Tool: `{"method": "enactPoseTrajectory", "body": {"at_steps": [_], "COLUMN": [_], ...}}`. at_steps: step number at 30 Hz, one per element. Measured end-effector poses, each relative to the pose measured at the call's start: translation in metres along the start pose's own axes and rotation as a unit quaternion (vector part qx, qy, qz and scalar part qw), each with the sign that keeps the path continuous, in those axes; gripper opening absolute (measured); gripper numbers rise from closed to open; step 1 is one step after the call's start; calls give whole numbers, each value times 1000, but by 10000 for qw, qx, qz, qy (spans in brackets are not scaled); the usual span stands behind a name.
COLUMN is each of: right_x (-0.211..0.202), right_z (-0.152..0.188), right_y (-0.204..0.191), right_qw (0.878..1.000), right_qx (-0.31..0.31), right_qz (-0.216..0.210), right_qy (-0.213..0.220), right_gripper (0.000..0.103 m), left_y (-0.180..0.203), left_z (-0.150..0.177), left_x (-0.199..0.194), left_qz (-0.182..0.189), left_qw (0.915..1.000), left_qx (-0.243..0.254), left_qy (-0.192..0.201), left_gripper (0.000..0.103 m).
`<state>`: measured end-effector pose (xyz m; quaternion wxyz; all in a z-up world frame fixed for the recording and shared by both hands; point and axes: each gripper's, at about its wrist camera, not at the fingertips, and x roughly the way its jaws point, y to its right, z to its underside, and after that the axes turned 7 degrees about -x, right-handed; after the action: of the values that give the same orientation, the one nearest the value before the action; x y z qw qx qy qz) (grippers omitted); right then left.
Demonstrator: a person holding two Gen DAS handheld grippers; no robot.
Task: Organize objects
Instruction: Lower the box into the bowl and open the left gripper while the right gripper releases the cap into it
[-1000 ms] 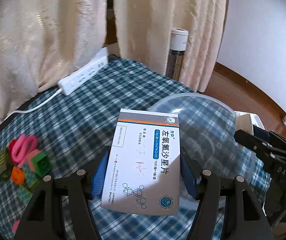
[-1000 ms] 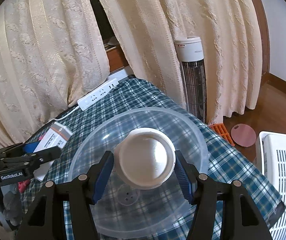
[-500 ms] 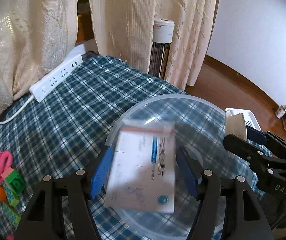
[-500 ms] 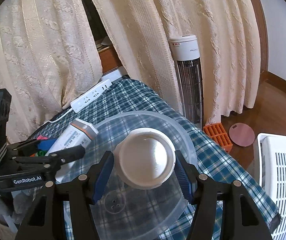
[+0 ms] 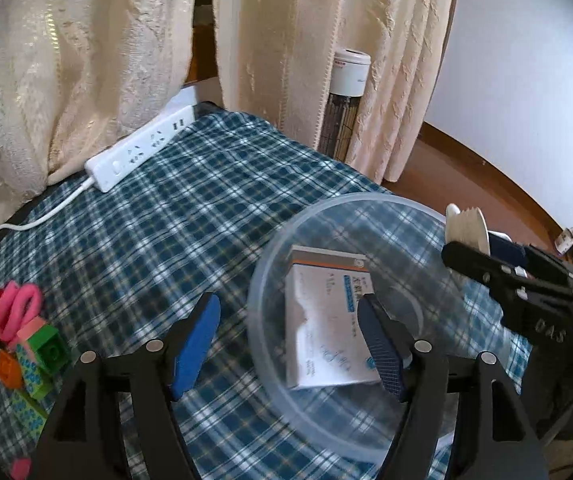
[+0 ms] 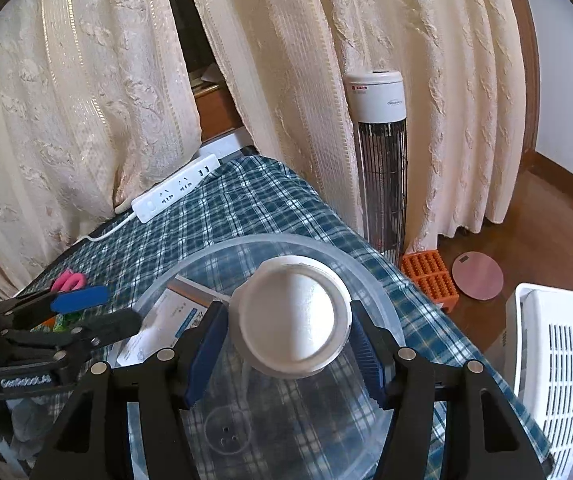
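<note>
Cardboard-light white medicine box (image 5: pixel 328 328) lies in clear plastic bowl (image 5: pixel 270 264), left gripper (image 5: pixel 290 344) jaws opening off it; right gripper (image 6: pixel 284 356) clamps rigid white round jar (image 6: pixel 292 322) at its sides.

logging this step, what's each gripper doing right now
left gripper: opening, medicine box released into the clear bowl.
right gripper: closed on the white jar.

soft daylight glows through the curtains (image 6: pixel 86 100); fisheye edges bend, corners dark.
</note>
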<state>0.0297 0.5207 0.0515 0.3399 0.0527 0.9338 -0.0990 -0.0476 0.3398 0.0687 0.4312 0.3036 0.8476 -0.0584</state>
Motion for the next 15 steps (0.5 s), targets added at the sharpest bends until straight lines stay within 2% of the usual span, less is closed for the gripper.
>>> {"method": "enactPoseTrajectory", "body": {"at_steps": [11,15], "right_x": [13,12], "right_z": [-15,-16], "right_y": [-8,-7], "right_qw": [9999,9999], "right_qx": [-22,128], "right_qz": [62,82], "right_qy": [-128,-76], "right_gripper": [64,73], "left_y": [-16,-23], "left_z": [12,15], "left_x": [-19,-25], "left_qz": [-89,-100], "left_qw": [9998,9997], "left_qx": [-127,-194], "left_qy": [92,104], "left_gripper": [73,73]}}
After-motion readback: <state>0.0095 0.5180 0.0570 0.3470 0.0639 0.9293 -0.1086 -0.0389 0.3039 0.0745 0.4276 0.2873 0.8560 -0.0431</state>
